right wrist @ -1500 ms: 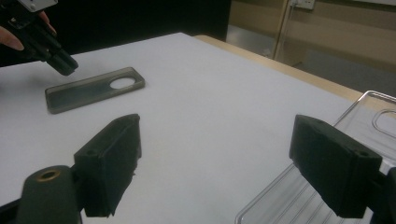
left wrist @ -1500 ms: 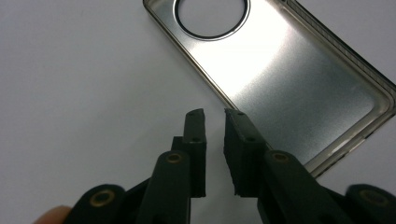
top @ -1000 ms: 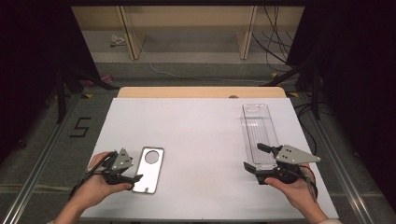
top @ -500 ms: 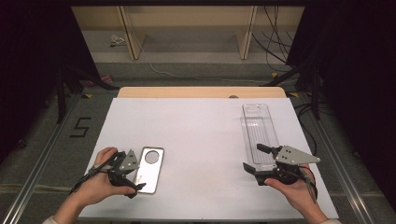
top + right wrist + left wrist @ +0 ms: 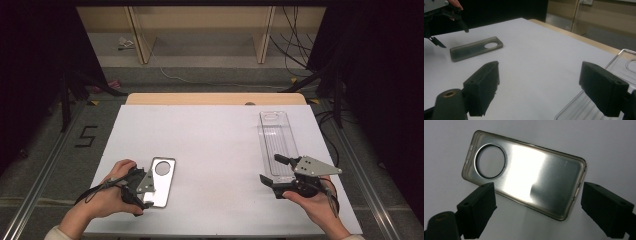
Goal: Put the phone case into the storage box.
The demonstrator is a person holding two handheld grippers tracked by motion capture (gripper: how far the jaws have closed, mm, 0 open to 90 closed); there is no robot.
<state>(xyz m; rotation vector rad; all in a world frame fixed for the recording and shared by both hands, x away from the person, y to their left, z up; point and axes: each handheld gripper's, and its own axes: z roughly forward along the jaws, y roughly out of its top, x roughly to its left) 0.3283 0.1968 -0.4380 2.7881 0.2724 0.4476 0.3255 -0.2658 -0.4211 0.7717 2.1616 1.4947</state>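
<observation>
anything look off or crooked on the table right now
Nothing stands out. The smoky translucent phone case with a round camera hole lies flat and intact on the white table; the clear plastic tray sits flat too. No spills or damage.

I see two hand-held grippers, both built of matte black blocks. The left gripper (image 5: 142,192) carries a small grey three-cornered plate on top, and a thin dark cable trails from it past the wrist. The right gripper (image 5: 275,170) wears a larger grey three-cornered plate with small dark screws at its corners, plus a black cable looping behind. Close up, its fingers (image 5: 482,88) are chunky black pads with small round holes, beside a brass-coloured bushing. A pale sleeve cuff shows at my left forearm.
</observation>
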